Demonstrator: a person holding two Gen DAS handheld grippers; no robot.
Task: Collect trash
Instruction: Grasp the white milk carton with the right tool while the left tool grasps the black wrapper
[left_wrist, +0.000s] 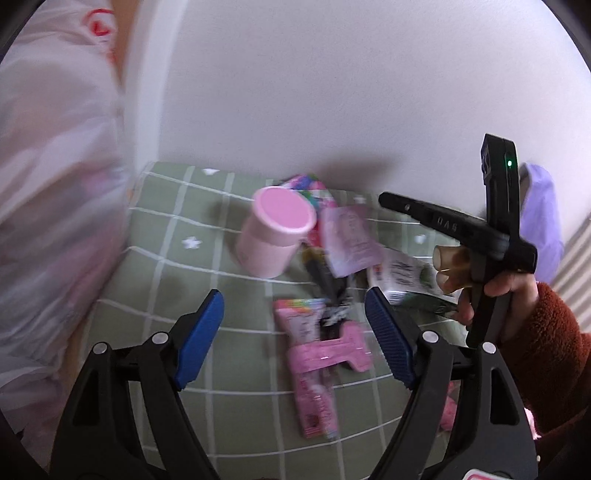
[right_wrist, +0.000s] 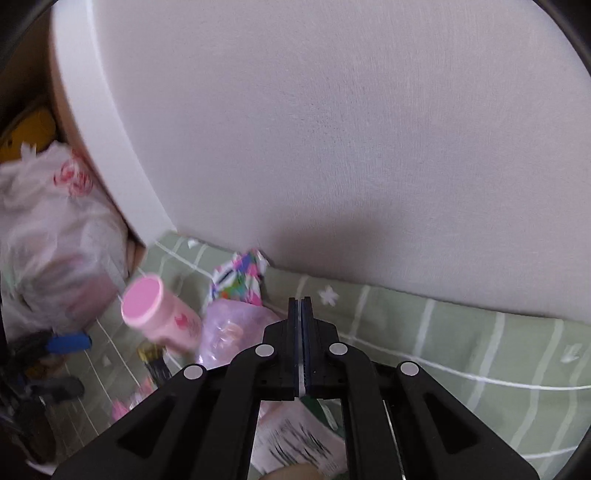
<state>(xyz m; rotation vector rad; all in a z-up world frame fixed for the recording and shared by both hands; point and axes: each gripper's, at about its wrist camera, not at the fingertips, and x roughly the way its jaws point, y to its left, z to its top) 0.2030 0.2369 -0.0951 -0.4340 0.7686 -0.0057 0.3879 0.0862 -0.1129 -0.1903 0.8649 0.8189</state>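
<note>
In the left wrist view, the pink cup (left_wrist: 275, 236) is lying tilted at mid-frame on the green cloth (left_wrist: 155, 258), its lid facing up and right. A pink wrapper (left_wrist: 314, 373) is running lengthwise down the lower centre, between the left gripper's (left_wrist: 295, 339) wide-spread fingers, untouched. A plastic bag (left_wrist: 55, 221) is filling the left edge.

In the right wrist view, the right gripper (right_wrist: 301, 343) is pressing its fingers together on a thin white sheet (right_wrist: 301, 384). The cup (right_wrist: 159, 314) is lying to their left.
</note>
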